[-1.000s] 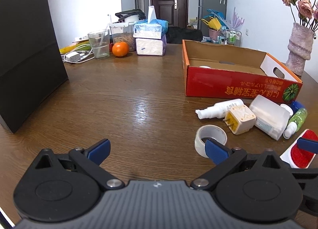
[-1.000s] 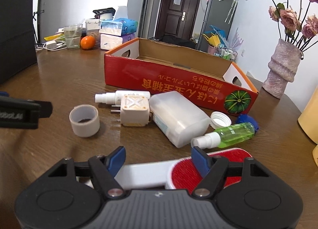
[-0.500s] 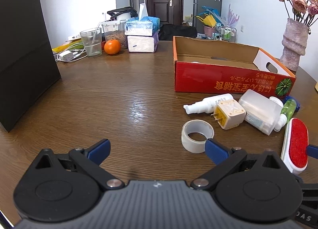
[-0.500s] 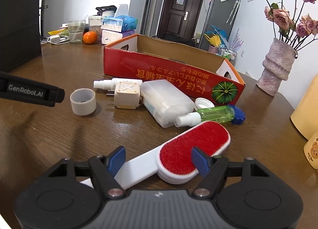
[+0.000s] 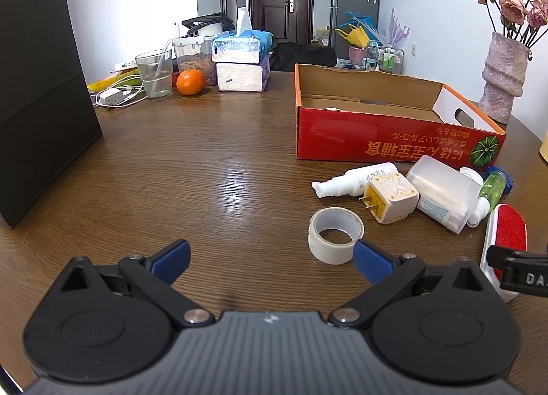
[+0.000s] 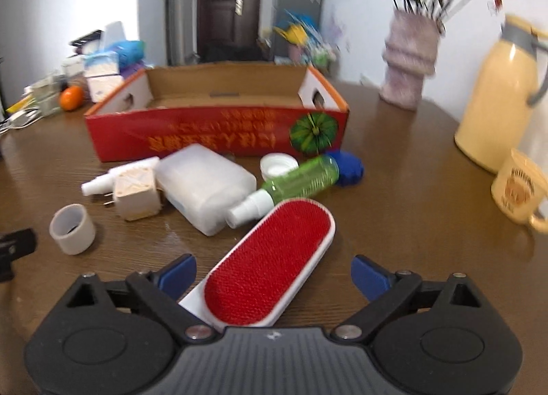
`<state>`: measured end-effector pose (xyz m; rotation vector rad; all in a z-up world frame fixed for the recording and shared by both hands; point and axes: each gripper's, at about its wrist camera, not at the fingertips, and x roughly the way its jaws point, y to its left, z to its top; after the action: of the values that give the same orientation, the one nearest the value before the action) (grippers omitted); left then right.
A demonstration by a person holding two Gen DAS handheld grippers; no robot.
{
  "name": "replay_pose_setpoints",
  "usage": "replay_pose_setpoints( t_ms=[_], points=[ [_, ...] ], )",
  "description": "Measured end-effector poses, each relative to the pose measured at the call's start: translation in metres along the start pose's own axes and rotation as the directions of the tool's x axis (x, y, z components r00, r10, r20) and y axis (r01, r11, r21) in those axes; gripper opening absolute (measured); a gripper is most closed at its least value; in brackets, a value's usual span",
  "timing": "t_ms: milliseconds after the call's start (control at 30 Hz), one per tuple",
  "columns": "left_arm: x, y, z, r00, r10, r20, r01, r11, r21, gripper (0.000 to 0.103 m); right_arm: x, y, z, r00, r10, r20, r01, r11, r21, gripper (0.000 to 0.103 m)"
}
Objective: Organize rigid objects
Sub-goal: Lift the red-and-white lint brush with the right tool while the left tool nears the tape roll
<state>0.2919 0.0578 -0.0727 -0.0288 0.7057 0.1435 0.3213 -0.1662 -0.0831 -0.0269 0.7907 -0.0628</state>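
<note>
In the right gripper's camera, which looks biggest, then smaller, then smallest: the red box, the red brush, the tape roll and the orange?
1. Red box: largest.
2. Red brush: second, though nearness to the camera enlarges it.
3. Tape roll.
4. Orange: smallest-looking, but far back, so its place against the tape roll is unsure.

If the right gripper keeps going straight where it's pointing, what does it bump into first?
Most likely the red lint brush, lying on the table between the right gripper's open jaws, which have just been opening. Depth is hard to judge.
</note>
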Motion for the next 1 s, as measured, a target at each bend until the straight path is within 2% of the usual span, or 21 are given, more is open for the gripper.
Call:
replay_pose_setpoints(
  t_ms=[167,300,333,467,633,833,1000],
  points=[
    [0.004,0.004,0.001,1.000,-0.002,-0.007,0.002,1.000,-0.008,0.103,0.017,0.005,0.001,0.998,0.022,-0.062,-0.020,0.999,0.032,0.094],
    [0.009,0.005,0.001,1.000,-0.003,-0.014,0.002,1.000,-0.011,0.103,0.028,0.008,0.001,0.994,0.028,-0.103,-0.025,0.999,0.029,0.081],
    [0.010,0.005,0.001,1.000,-0.002,-0.016,0.002,1.000,-0.011,0.103,0.030,0.008,0.000,0.993,0.029,-0.110,-0.026,0.999,0.028,0.081],
    [0.014,0.004,0.000,1.000,-0.001,-0.024,0.001,1.000,-0.013,0.103,0.030,0.008,-0.001,0.993,0.037,-0.108,-0.033,0.999,0.033,0.078],
    [0.016,0.002,-0.001,1.000,-0.001,-0.029,0.001,1.000,-0.013,0.103,0.026,0.000,-0.002,0.993,0.060,-0.105,-0.057,0.998,0.030,0.064],
    [0.018,-0.005,-0.001,0.999,-0.006,-0.032,0.006,1.000,-0.006,0.103,0.021,-0.017,-0.005,0.989,0.110,-0.098,-0.112,0.994,-0.013,0.057],
    [0.017,-0.016,-0.002,0.999,-0.018,-0.032,0.018,1.000,0.010,0.103,0.020,-0.032,-0.008,0.983,0.156,-0.093,-0.161,0.986,-0.043,0.056]
  ],
)
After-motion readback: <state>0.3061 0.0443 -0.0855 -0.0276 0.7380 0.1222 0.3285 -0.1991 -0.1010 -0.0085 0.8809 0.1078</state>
